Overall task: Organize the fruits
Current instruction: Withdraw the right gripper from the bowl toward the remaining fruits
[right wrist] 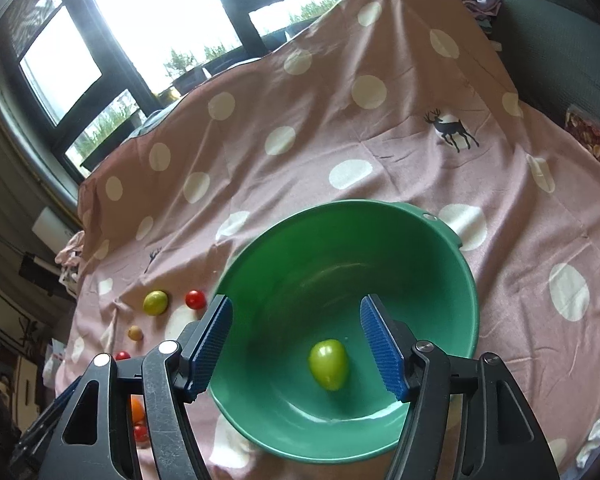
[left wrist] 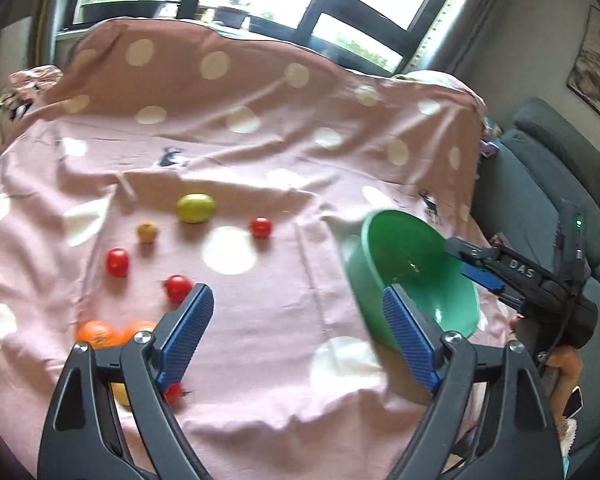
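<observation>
We hold our right gripper (right wrist: 296,344) above the green bowl (right wrist: 440,280), and its blue fingers (right wrist: 212,344) stand apart with nothing between them. Below them, on the bottom of the bowl, lies one green fruit (right wrist: 328,364) — it touches neither finger. The bowl sits on a pink sheet with white dots (right wrist: 340,120) that covers the whole surface; we cannot tell what is under the sheet.

Our left gripper (left wrist: 298,336) is over the sheet between the bowl (left wrist: 404,248) and the loose fruits, and its fingers (left wrist: 188,328) are wide apart and hold nothing. To its left the other fruits are scattered on the sheet: a yellow-green fruit (left wrist: 196,208), a small brownish fruit (left wrist: 147,232), three red tomatoes (left wrist: 117,262) apart from each other, and two orange fruits (left wrist: 97,334) that touch. One more small red fruit (left wrist: 174,392) shows just under the left finger — partly hidden. From the left wrist view we also see the right gripper (left wrist: 474,262) at the far rim of the bowl.
</observation>
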Demonstrator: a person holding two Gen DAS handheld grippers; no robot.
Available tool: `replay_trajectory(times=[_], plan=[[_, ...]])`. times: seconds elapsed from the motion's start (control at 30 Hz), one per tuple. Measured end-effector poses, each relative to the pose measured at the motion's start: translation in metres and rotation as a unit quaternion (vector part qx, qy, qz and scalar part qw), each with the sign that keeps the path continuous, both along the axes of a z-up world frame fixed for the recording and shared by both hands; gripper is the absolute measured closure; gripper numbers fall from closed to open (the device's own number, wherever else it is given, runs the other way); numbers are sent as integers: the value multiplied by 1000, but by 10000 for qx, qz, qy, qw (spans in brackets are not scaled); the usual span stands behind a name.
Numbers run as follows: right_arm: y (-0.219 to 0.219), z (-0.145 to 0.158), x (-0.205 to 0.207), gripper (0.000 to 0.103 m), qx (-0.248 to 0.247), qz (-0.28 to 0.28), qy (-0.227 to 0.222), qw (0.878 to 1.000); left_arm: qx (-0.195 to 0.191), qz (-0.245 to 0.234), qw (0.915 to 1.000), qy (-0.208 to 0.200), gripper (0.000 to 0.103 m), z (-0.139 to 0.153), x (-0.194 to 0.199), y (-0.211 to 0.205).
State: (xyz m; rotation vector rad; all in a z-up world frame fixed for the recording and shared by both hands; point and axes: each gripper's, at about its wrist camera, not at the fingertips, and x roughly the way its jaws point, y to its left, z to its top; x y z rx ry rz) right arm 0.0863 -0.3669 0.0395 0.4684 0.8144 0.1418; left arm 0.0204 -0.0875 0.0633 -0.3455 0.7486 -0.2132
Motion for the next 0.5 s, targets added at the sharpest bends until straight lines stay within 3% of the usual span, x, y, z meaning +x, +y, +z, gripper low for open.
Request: replay_trajectory(times=[0.13,0.23,0.37,0.5], plan=[[23,6,-2,36,-158,113,-177,9997,87,690,9975,102,13,-12,-11,58],[44,9,-3,36,-303,245,-287,9988,-72,1098,9939,106,10,-23,-15,95],[74,10,-6,36,-502,438,-424,9969,-333,1358,9900,201,10,-44,-17,123],[105,8,-4,36,-501,827,-381,9946,-290,1584,9860,438,10,-58,-14,136]])
